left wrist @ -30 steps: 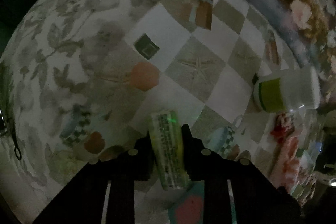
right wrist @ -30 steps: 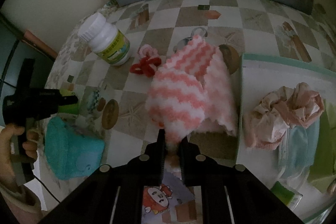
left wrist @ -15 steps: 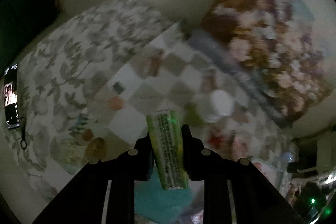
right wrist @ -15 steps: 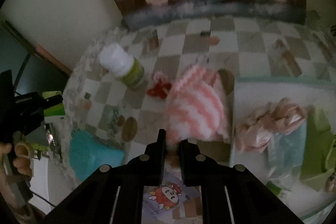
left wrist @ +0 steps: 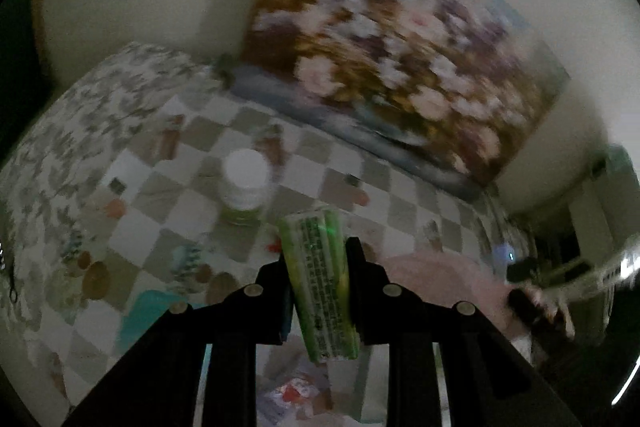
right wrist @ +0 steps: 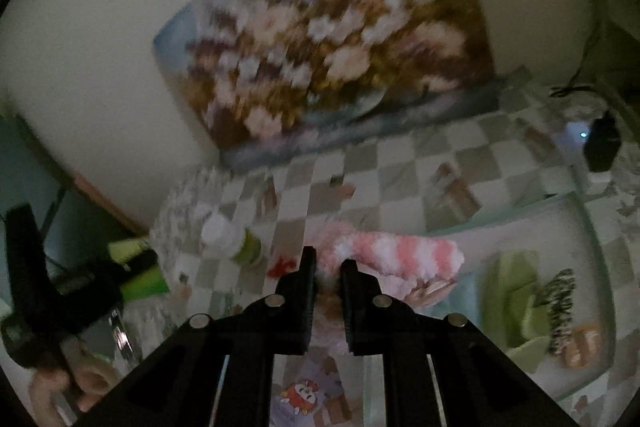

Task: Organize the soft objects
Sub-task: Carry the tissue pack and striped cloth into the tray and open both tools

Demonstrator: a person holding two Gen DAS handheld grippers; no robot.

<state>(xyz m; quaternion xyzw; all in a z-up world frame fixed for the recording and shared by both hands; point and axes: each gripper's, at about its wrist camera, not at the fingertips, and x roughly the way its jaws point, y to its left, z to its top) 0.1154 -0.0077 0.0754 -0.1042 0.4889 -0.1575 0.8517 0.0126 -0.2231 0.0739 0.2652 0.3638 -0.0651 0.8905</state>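
Observation:
In the left wrist view my left gripper (left wrist: 316, 257) is shut on a green packet with printed text (left wrist: 320, 287), held above the checkered tablecloth. Over in the right wrist view my right gripper (right wrist: 328, 265) is shut on one end of a fluffy pink-and-white striped cloth (right wrist: 396, 253). The cloth hangs lifted, stretching right over the near-left edge of a pale tray (right wrist: 520, 213). The left gripper (right wrist: 60, 291) with the green packet (right wrist: 136, 267) shows at the far left, held by a hand (right wrist: 60, 379).
A white-capped green bottle (left wrist: 245, 183) stands on the cloth, with a red hair tie (right wrist: 284, 265) beside it. A teal cloth (left wrist: 148, 311) lies near the front. The tray holds a green cloth (right wrist: 516, 291) and a striped item (right wrist: 562, 303). A flower painting (right wrist: 328, 55) leans at the back.
Both grippers have risen and tilted up, so the painting now fills the upper views. The striped cloth has left the table and swung right, towards the tray. The packet stays gripped.

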